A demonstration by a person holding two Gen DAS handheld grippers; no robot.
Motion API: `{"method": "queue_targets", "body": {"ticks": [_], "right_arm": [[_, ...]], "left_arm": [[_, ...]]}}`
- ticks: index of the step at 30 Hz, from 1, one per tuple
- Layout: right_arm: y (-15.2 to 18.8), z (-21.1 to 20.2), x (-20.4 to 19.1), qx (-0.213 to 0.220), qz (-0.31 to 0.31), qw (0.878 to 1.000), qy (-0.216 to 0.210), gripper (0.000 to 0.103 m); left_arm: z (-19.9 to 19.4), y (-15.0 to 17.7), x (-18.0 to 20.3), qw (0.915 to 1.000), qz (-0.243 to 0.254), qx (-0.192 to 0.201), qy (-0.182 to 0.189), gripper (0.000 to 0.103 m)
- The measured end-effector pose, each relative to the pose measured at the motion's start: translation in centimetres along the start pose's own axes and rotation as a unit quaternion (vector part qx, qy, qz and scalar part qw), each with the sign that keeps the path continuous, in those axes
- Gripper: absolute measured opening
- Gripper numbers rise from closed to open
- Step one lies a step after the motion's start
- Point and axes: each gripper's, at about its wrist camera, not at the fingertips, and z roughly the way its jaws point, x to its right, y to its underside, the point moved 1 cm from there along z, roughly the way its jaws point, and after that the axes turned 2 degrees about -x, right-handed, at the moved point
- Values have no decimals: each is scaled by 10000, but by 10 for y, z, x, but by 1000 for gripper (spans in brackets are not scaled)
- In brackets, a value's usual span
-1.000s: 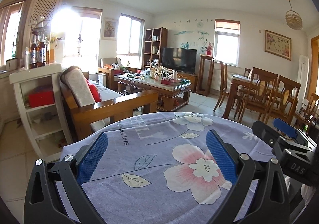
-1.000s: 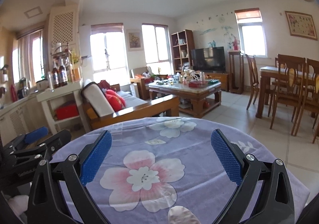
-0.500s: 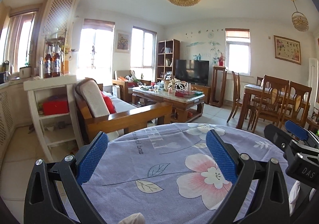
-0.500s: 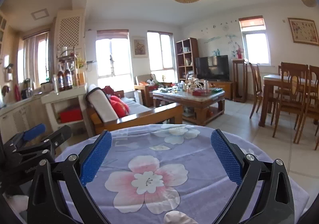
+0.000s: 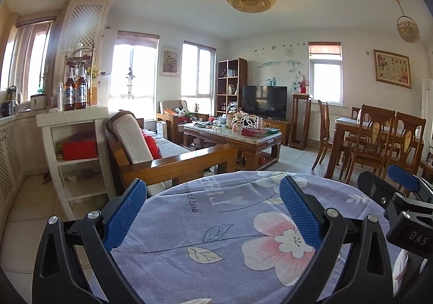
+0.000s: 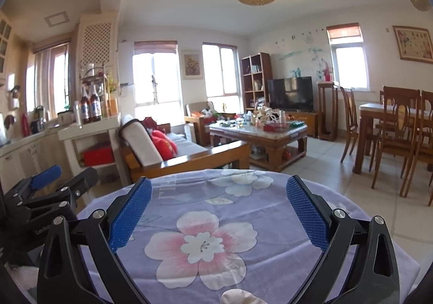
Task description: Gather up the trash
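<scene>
1. Left gripper (image 5: pixel 212 212) and right gripper (image 6: pixel 217 212) spread wide, empty, level above the floral tablecloth (image 6: pixel 205 222), seemingly readied for a pickup.
2. Pale crumpled scrap (image 6: pixel 239 297), likely trash, at the cloth's near edge below the right gripper.
3. Beyond: sofa (image 5: pixel 151 147), cluttered coffee table (image 5: pixel 232 132).
</scene>
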Motion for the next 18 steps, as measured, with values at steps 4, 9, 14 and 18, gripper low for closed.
{"method": "queue_targets", "body": {"ticks": [4,9,14,18], "right_arm": [[-1,-1,0,15,-4,10000,0,98],[-2,-4,0,27,-3,10000,8,98],[-2,-5,1,22,8,10000,13,98],[-2,-5,2,5,23,10000,11,98]], "left_arm": [[-3,0,1,10000,-10,36,32,98],[-3,0,4,10000,55,49,55,98],[-4,0,5,9999,84,74,61,98],[-3,1,3,9999,77,57,74,98]]}}
